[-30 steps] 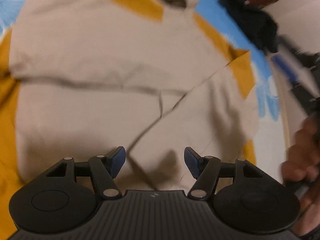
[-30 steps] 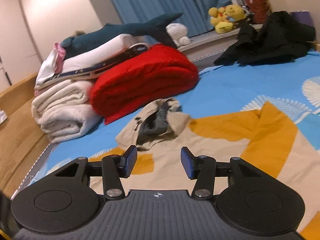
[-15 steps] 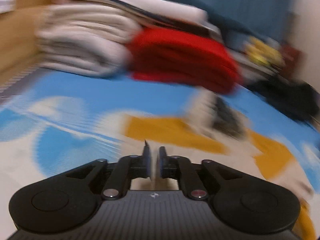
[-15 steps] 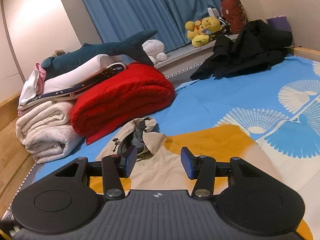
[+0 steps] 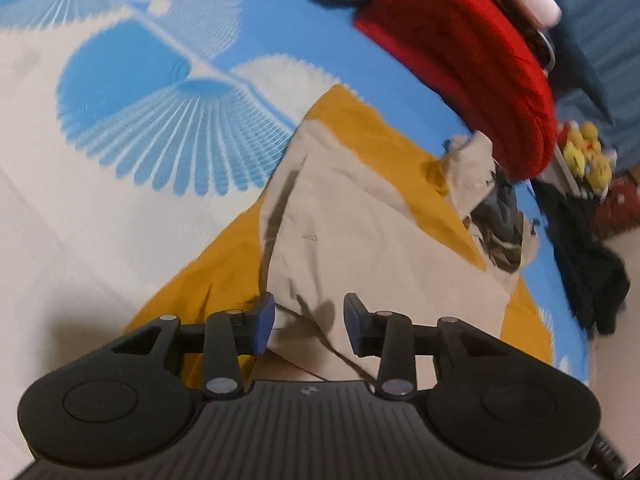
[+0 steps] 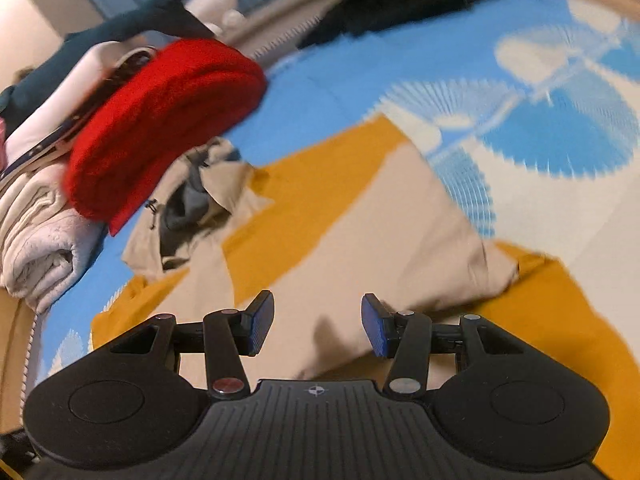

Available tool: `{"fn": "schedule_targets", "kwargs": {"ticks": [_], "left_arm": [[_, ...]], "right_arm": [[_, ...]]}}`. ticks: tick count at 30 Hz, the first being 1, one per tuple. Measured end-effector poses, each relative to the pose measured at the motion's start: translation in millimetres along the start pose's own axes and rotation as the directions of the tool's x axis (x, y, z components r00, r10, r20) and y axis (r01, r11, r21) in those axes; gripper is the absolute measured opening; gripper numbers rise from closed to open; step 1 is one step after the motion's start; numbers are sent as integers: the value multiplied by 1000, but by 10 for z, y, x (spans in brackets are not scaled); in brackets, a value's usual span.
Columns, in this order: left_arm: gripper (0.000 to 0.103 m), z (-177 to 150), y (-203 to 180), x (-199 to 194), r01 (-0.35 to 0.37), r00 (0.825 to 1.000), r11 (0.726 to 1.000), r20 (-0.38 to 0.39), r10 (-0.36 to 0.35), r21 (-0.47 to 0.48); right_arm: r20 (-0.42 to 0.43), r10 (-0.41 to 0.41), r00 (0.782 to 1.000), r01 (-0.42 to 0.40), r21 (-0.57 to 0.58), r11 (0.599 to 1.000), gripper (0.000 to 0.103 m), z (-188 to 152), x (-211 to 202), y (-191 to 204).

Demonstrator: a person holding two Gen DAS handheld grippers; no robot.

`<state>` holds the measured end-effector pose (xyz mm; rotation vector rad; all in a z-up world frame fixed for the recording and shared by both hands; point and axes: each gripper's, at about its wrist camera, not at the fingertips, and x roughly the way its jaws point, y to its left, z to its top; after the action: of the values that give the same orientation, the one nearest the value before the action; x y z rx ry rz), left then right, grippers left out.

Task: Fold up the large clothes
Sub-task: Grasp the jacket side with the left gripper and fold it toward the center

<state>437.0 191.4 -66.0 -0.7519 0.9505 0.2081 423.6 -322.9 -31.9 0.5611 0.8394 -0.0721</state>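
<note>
A large beige and mustard hooded jacket [image 5: 380, 240] lies spread flat on the bed, its hood [image 5: 496, 216] crumpled toward the red blanket. My left gripper [image 5: 308, 320] hovers low over the jacket's near left part. Its jaws are opening, and a beige fold edge lies beneath the gap without either pad pressing on it. In the right wrist view the same jacket [image 6: 360, 240] fills the middle, with its hood [image 6: 188, 208] at the left. My right gripper [image 6: 318, 326] stands open just above the beige cloth, with nothing gripped.
The bed sheet [image 5: 120, 160] is blue and white with fan prints. A folded red blanket [image 6: 160, 120] and rolled white towels [image 6: 36, 240] are stacked beyond the hood. Dark clothes [image 5: 588, 272] and a yellow plush toy [image 5: 588, 152] lie farther back.
The left gripper swung from above the jacket's body up toward the pile, then down onto the jacket's left side; its jaws nearly shut, then parted. The right gripper tilted down toward the jacket.
</note>
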Motion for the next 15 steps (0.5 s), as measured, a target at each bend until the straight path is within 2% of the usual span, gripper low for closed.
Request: {"fn": "schedule_targets", "kwargs": {"ticks": [4, 10, 11, 13, 15], "left_arm": [[45, 13, 82, 62, 21, 1000, 999, -13, -21, -46], [44, 20, 18, 161, 4, 1000, 999, -29, -6, -53], [41, 27, 13, 167, 3, 1000, 999, -25, -5, -48], [2, 33, -18, 161, -8, 1000, 1000, -5, 8, -24], [0, 46, -88, 83, -5, 999, 1000, 52, 4, 28]], "right_arm": [[-35, -16, 999, 17, 43, 999, 51, -3, 101, -111], [-110, -43, 993, 62, 184, 981, 50, 7, 273, -373], [-119, -52, 991, 76, 200, 977, 50, 2, 293, -407], [-132, -71, 989, 99, 222, 970, 51, -4, 313, -461], [-140, -86, 986, 117, 233, 965, 51, -13, 322, -487]]}}
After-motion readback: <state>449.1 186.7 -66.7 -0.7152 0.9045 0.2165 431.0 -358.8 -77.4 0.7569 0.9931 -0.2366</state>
